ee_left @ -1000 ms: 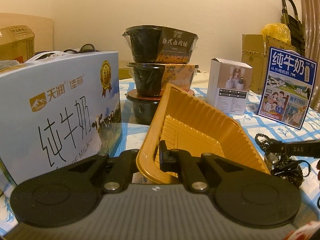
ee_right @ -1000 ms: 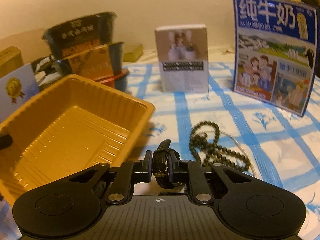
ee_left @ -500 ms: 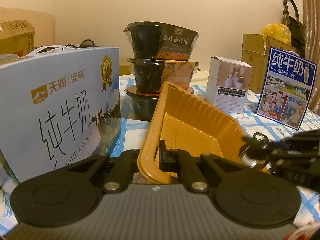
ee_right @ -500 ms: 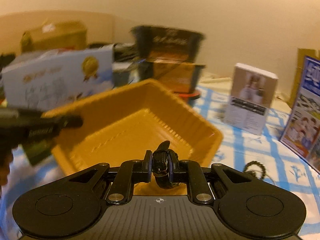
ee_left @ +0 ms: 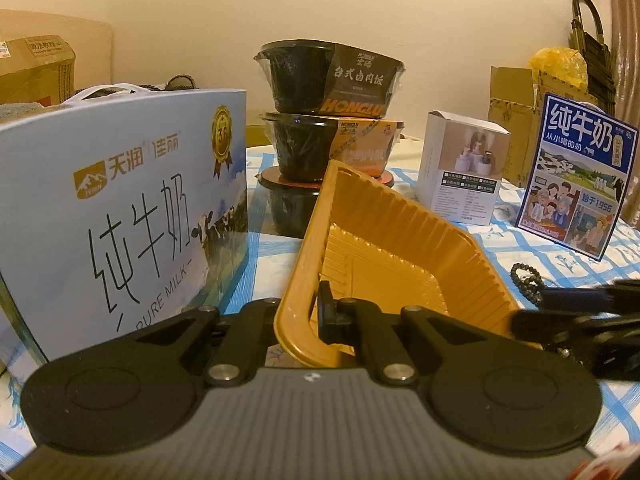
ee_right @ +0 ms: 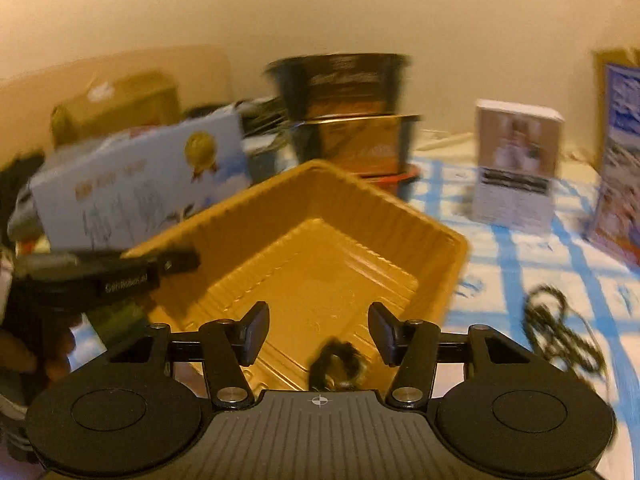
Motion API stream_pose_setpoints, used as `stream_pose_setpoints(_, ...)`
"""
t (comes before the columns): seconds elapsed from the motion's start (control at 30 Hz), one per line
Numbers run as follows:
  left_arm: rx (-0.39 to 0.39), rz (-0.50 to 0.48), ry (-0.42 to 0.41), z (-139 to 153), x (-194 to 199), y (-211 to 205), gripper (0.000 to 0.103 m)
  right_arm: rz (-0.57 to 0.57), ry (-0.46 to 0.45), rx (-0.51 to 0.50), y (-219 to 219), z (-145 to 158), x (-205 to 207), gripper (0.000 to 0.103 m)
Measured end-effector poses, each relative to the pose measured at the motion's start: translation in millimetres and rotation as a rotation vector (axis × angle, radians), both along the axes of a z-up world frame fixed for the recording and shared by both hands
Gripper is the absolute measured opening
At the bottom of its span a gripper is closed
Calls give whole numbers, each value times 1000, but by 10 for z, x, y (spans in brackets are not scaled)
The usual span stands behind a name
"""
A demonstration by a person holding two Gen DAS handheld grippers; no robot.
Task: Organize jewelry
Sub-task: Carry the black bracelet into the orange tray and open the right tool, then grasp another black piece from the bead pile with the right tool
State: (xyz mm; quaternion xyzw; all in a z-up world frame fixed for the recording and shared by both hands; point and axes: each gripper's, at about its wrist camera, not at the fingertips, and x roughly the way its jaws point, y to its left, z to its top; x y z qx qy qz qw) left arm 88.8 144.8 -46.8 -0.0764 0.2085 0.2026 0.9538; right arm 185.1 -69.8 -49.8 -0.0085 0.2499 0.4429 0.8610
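One piece of jewelry looked delivered, one clearly remained.

Left wrist view: left gripper [ee_left: 316,312] was pinched tight on the near rim of the orange tray [ee_left: 400,240], holding it tilted up off the checked tablecloth [ee_left: 560,256]. No jewelry showed in the part of the tray floor visible here. Dark bead string [ee_left: 526,280] lay on the cloth at 3 o'clock of the tray, just outside its wall. Right gripper [ee_left: 532,312] reached in from 3 o'clock, blurred.

Right wrist view: right gripper [ee_right: 318,330] stood spread, jaws having just been opening, nothing pressed between them. A small dark watch-like piece [ee_right: 338,364], blurred, sat below the jaws over the tray's near floor, at 6 o'clock; whether it had settled I could not tell. Bead string lay at 3 o'clock on the cloth, untouched.

Judgement: first item dropped in; beads left to collect.
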Motion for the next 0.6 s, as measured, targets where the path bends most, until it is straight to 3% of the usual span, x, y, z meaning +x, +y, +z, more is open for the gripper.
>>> stream_pose_setpoints(0.3, 6, 9, 0, -3, 7, -8, 6, -197, -1, -160, -741, -177, 312, 55)
stream_pose_setpoints(0.6, 19, 9, 7, -4, 36, -10, 6, -29, -144, -341, -611, -325, 431, 55)
